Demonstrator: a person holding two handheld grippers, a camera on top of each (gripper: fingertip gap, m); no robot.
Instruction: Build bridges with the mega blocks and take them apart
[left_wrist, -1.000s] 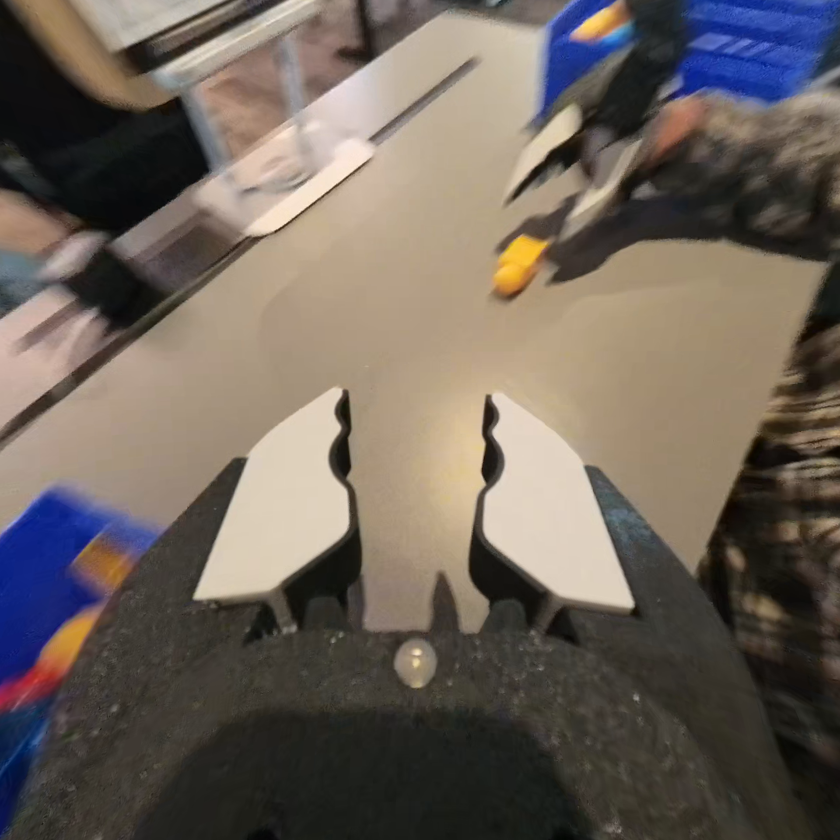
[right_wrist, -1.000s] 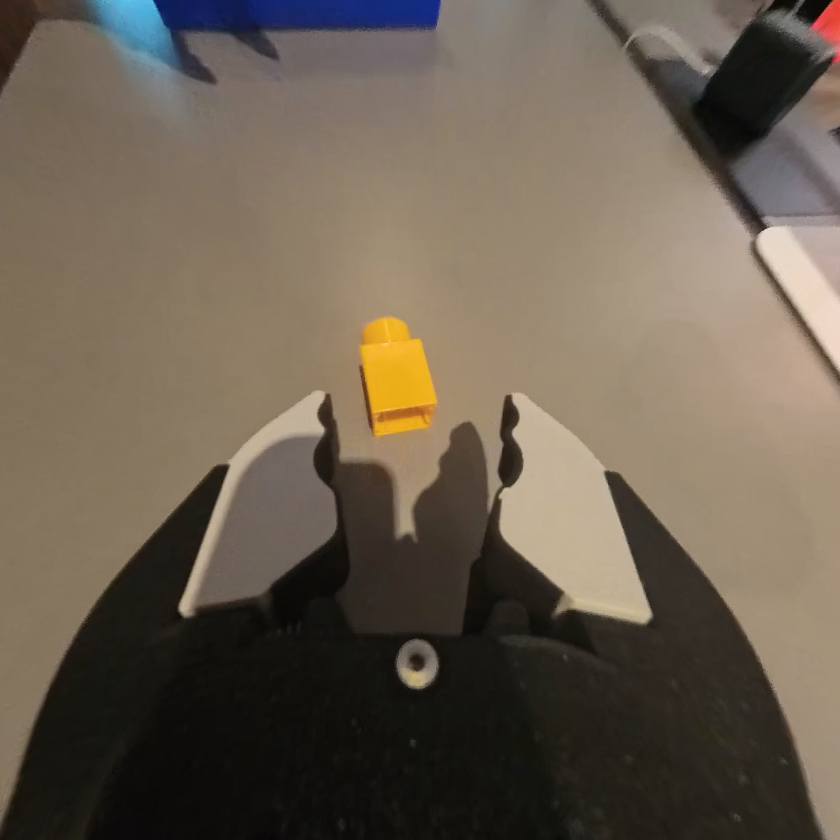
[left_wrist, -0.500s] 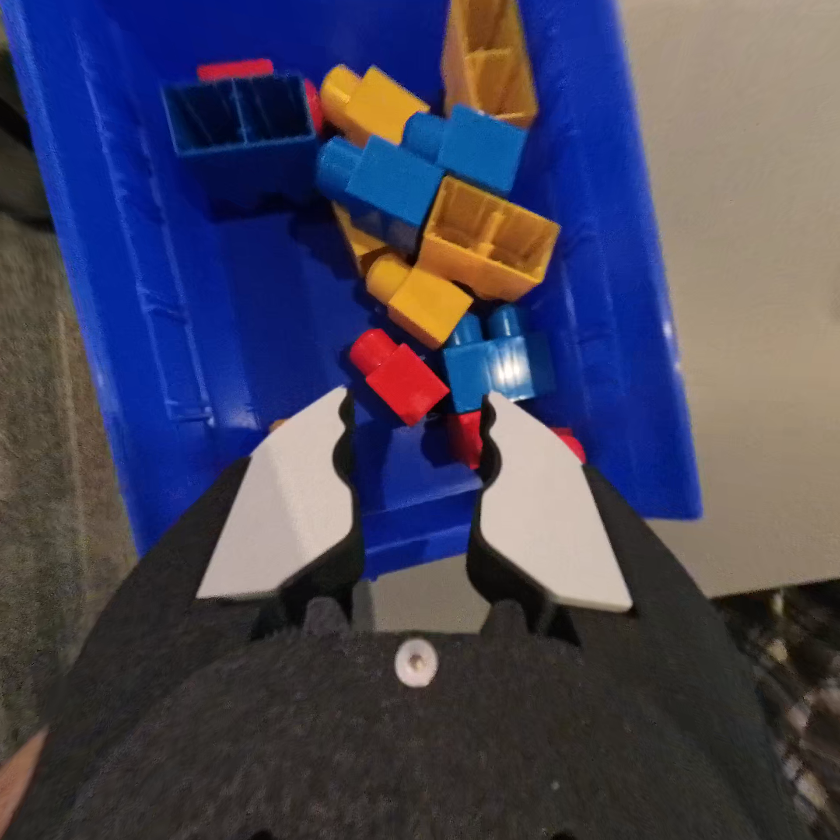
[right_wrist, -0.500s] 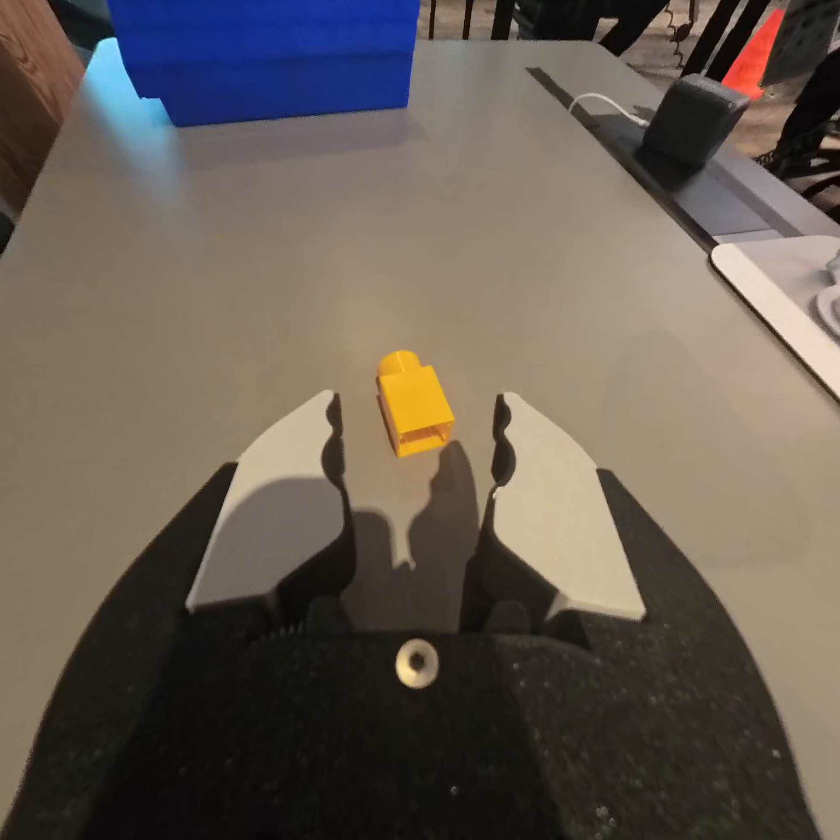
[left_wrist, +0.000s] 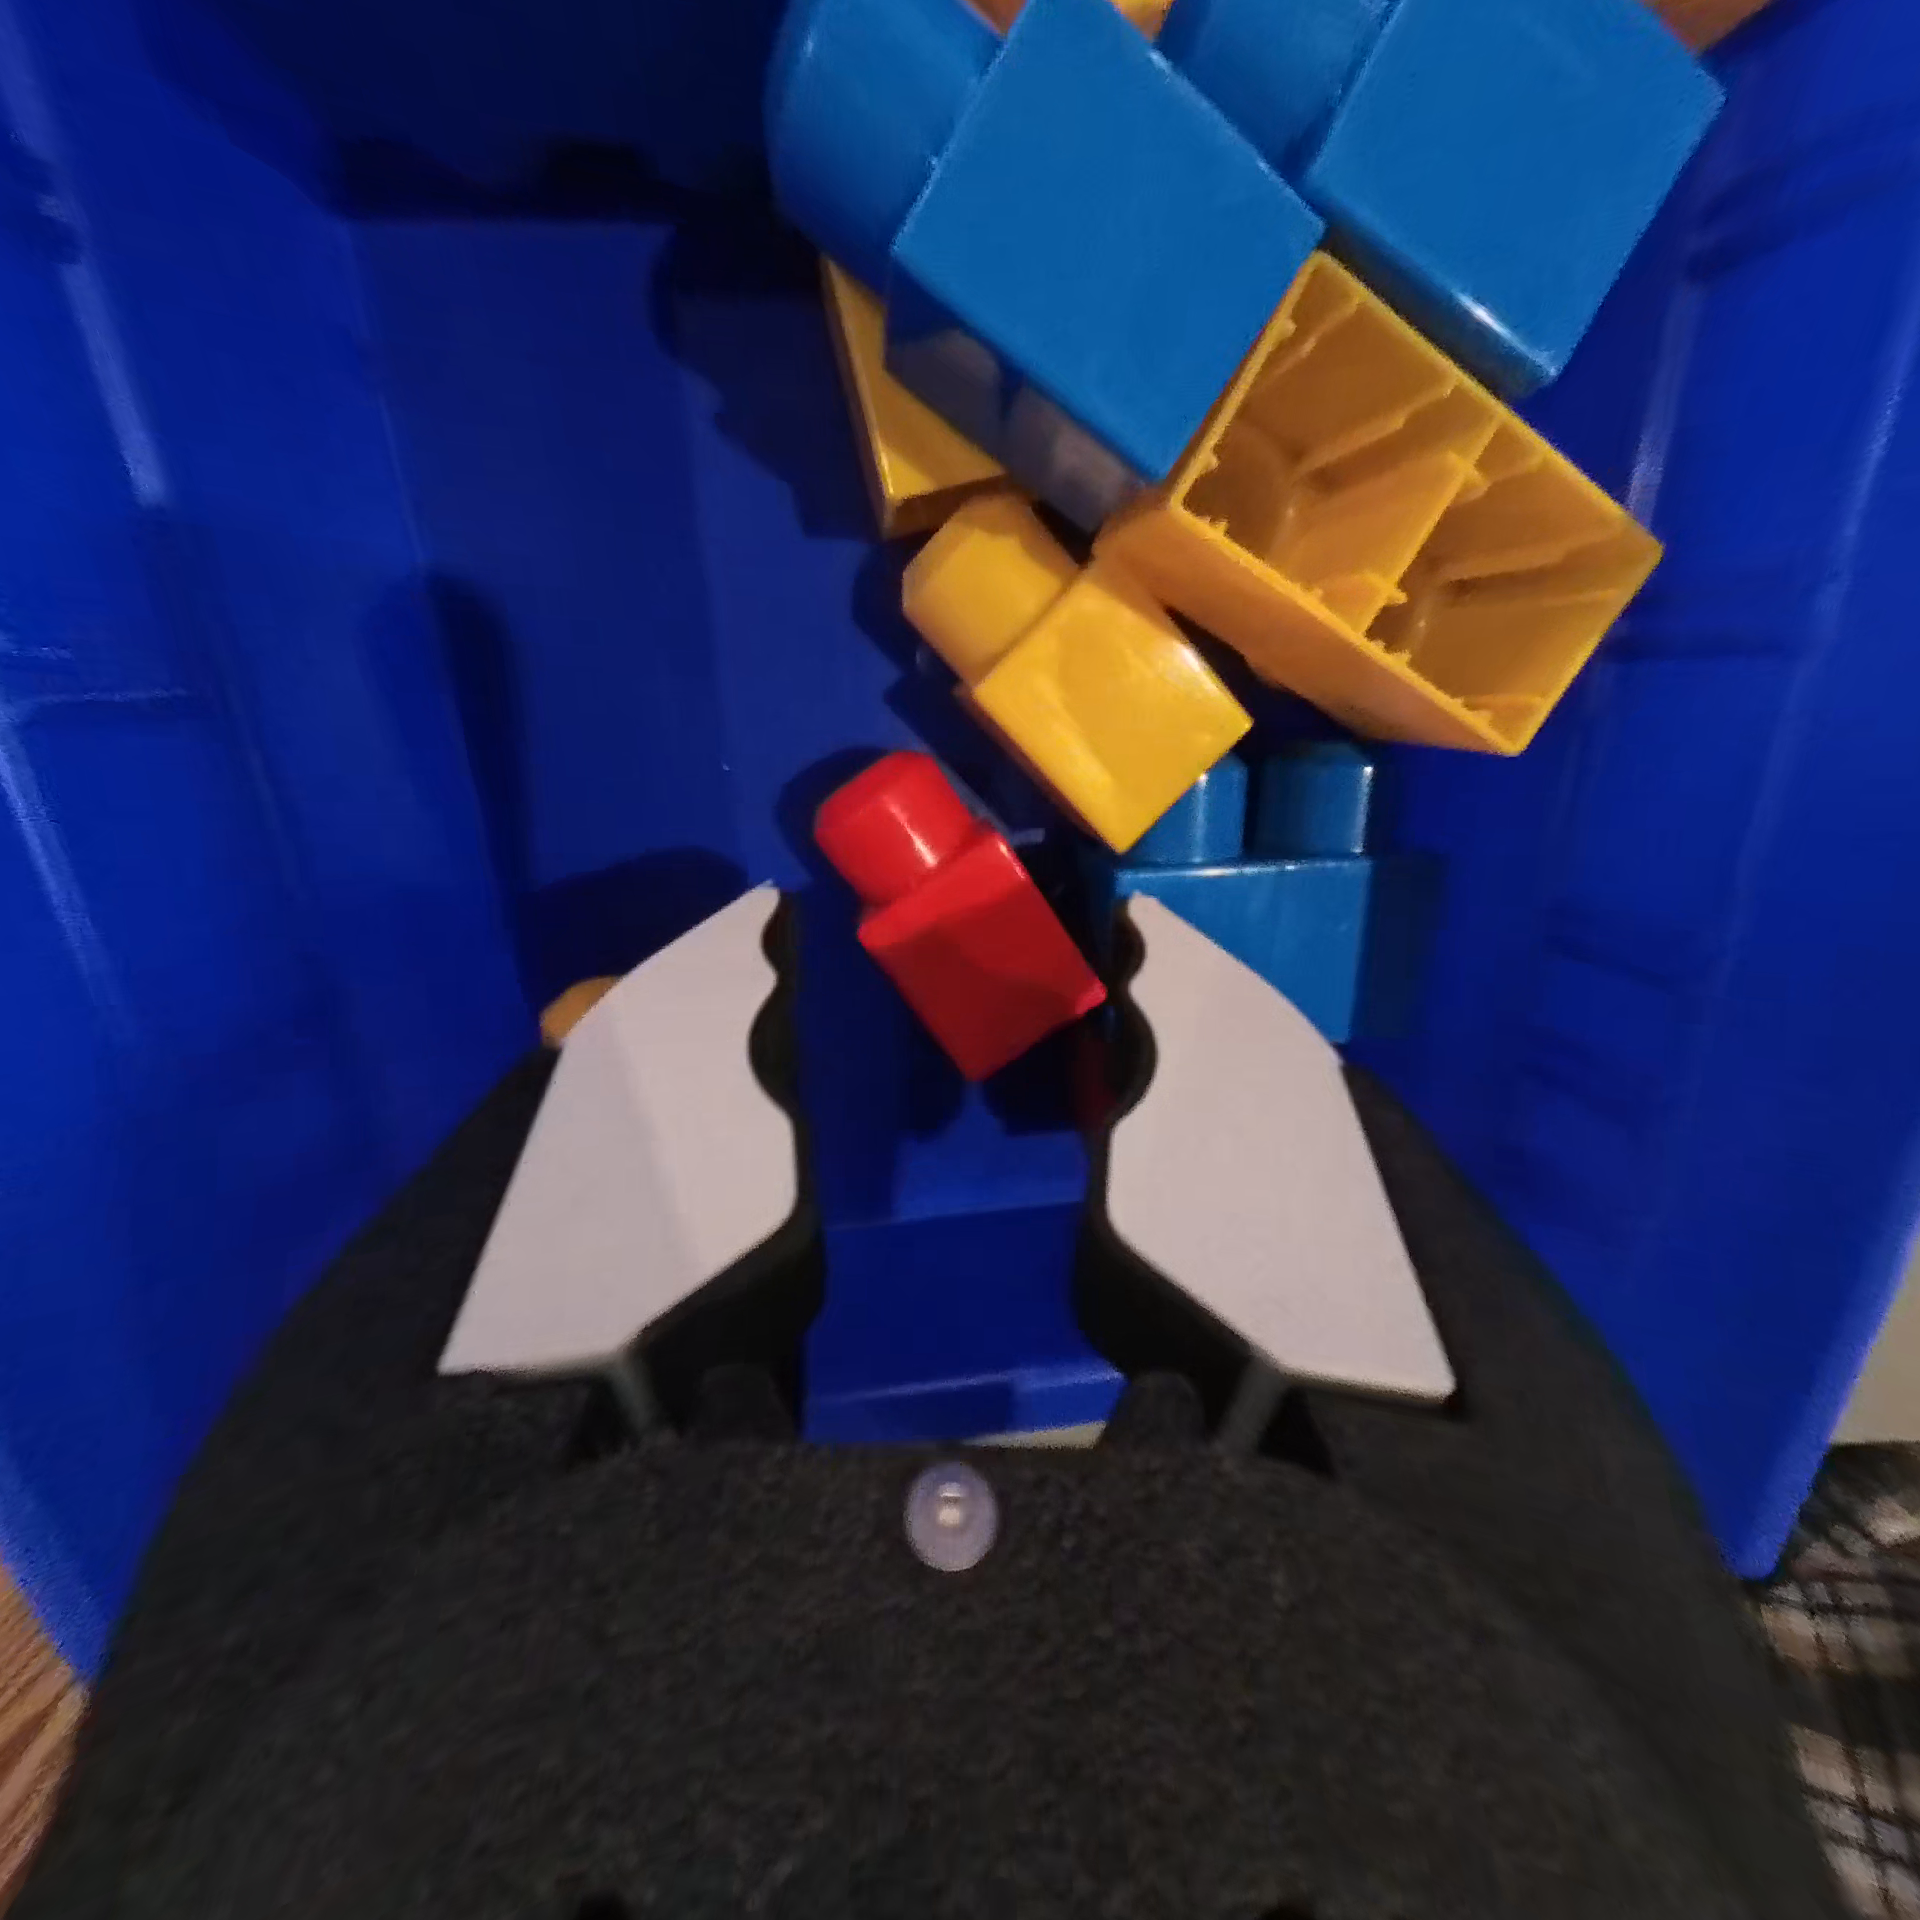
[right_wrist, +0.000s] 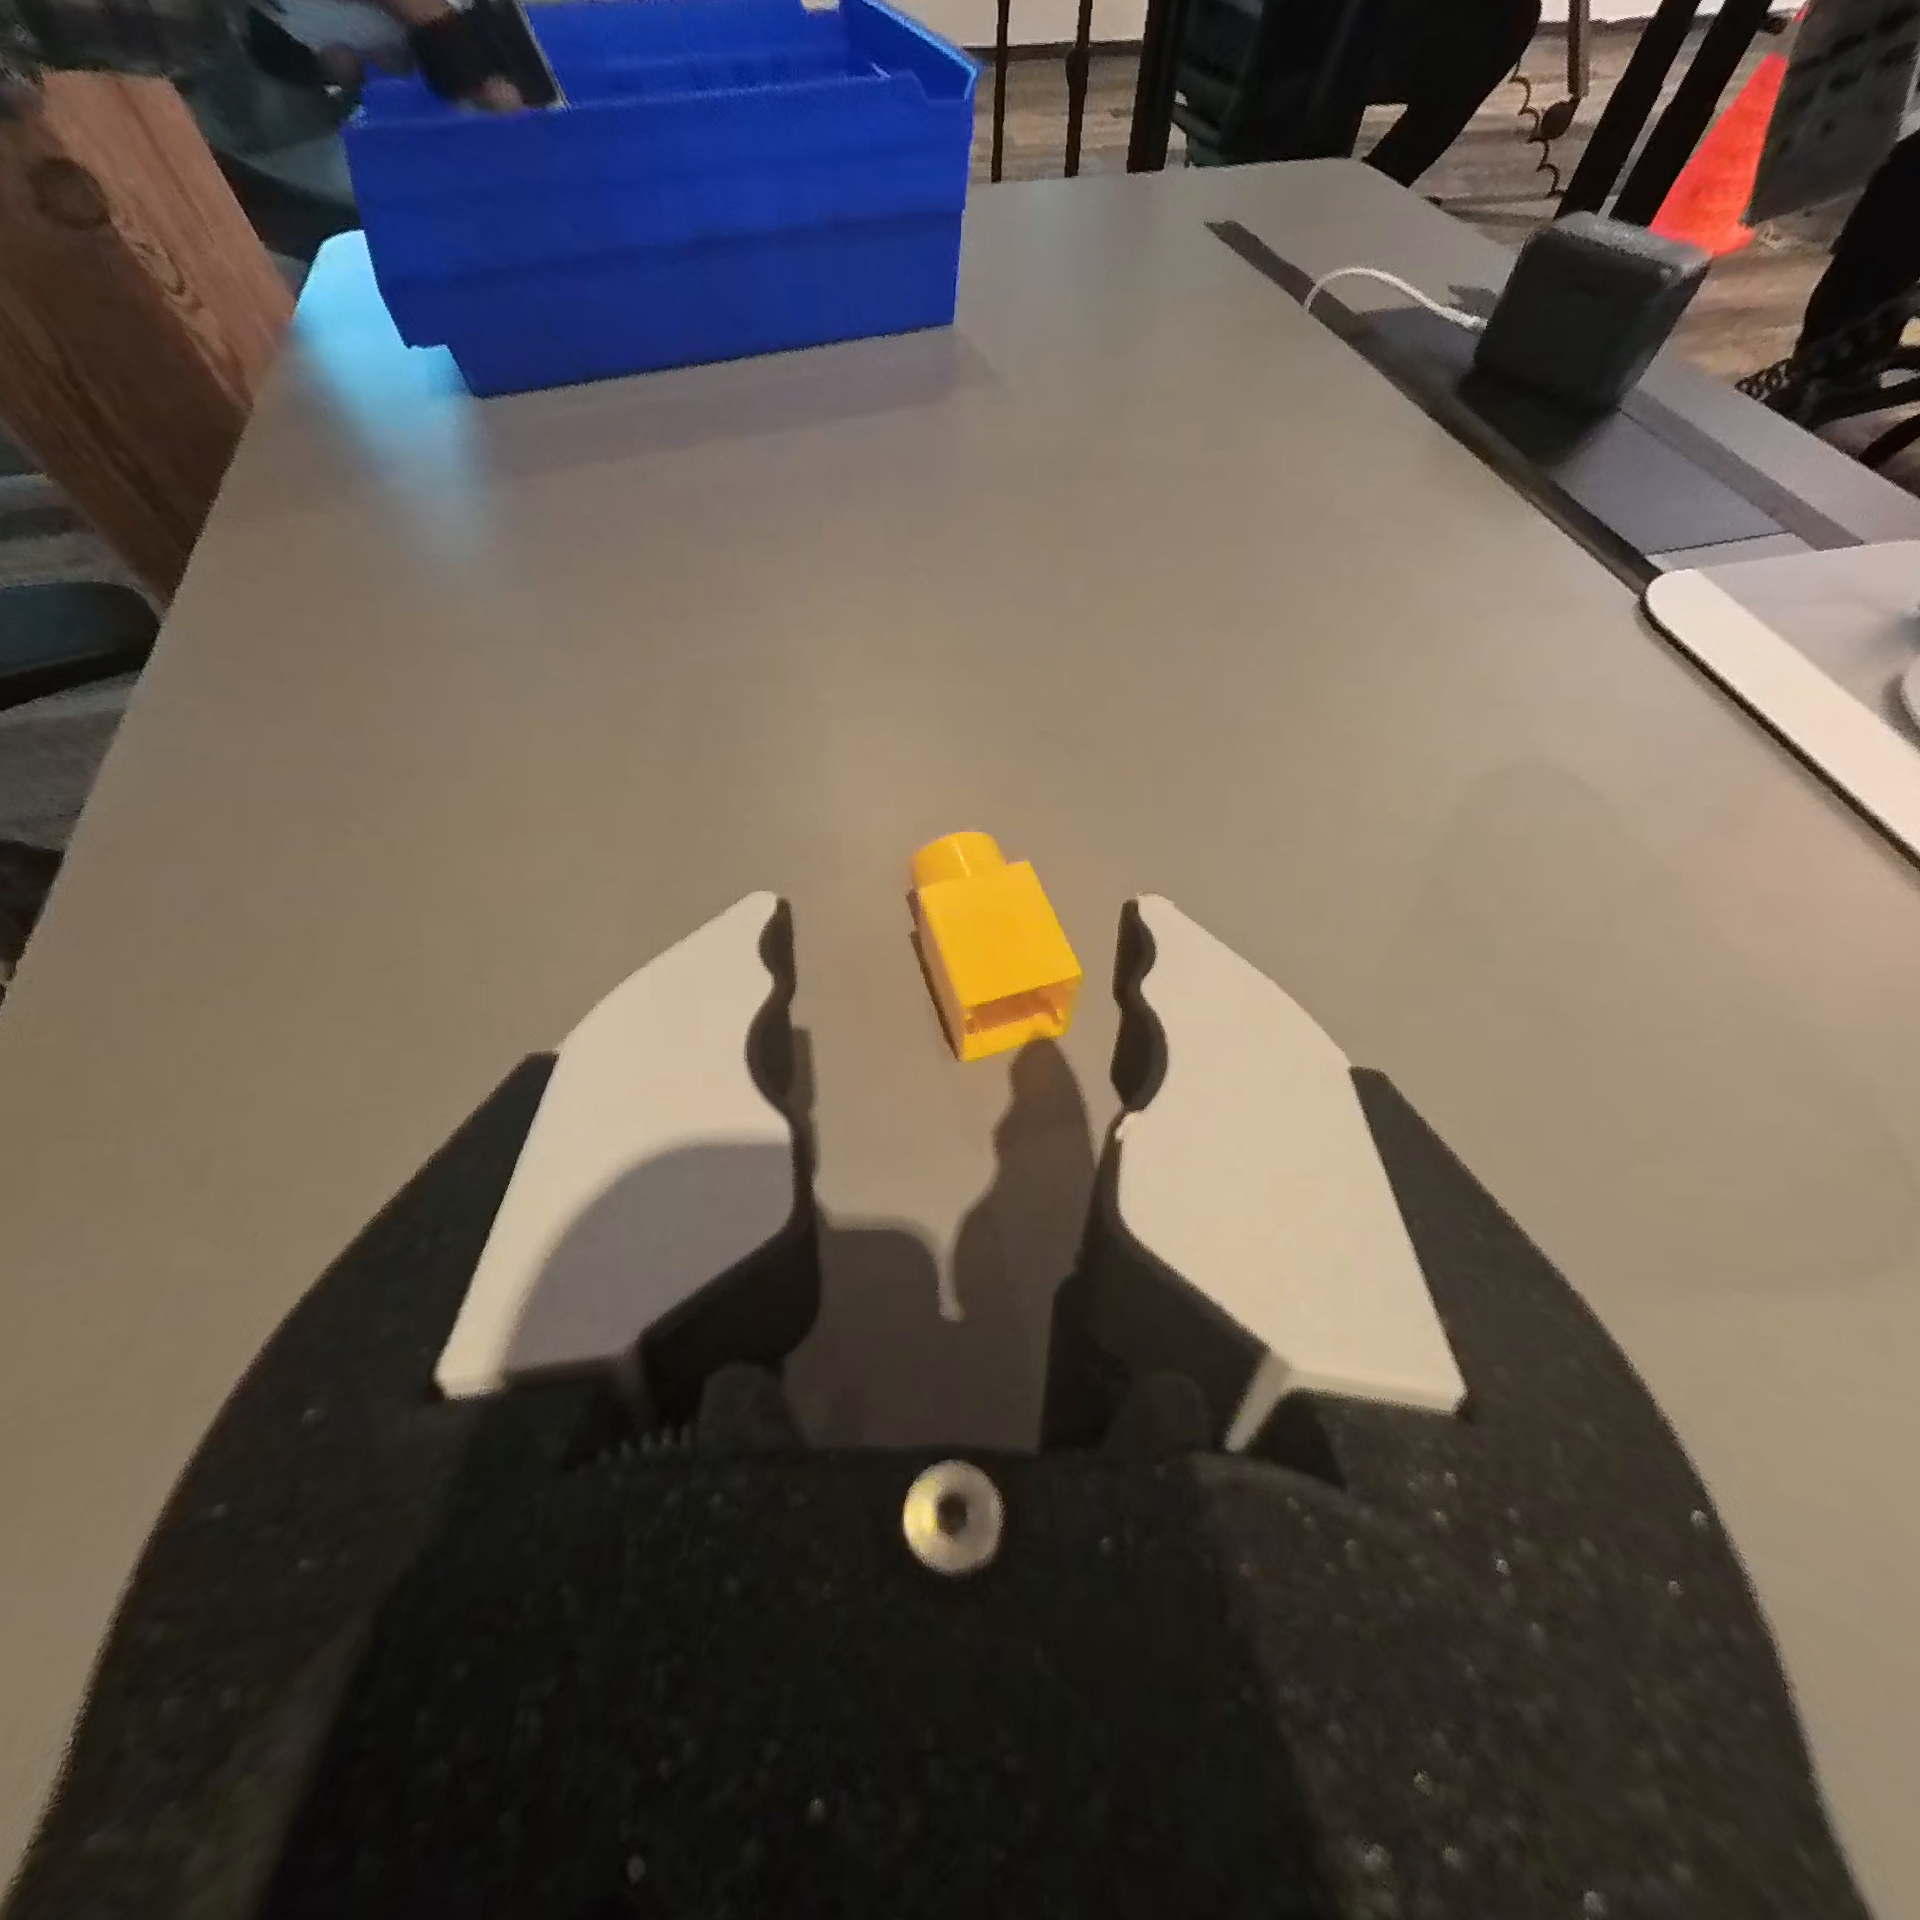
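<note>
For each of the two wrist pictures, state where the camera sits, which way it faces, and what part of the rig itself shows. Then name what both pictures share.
Left wrist view: on the left gripper, looking down into the blue bin at the red block between its open fingers.
Right wrist view: on the right gripper, looking along the grey table at the yellow block lying on its side; fingers open.
Shared: the blue bin, far across the table in the right view.

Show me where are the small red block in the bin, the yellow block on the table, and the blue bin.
small red block (left_wrist: 971, 940), left wrist view, on its square body.
yellow block (right_wrist: 992, 935), right wrist view, on its top side.
blue bin (right_wrist: 665, 239), right wrist view, on its front wall.
</note>
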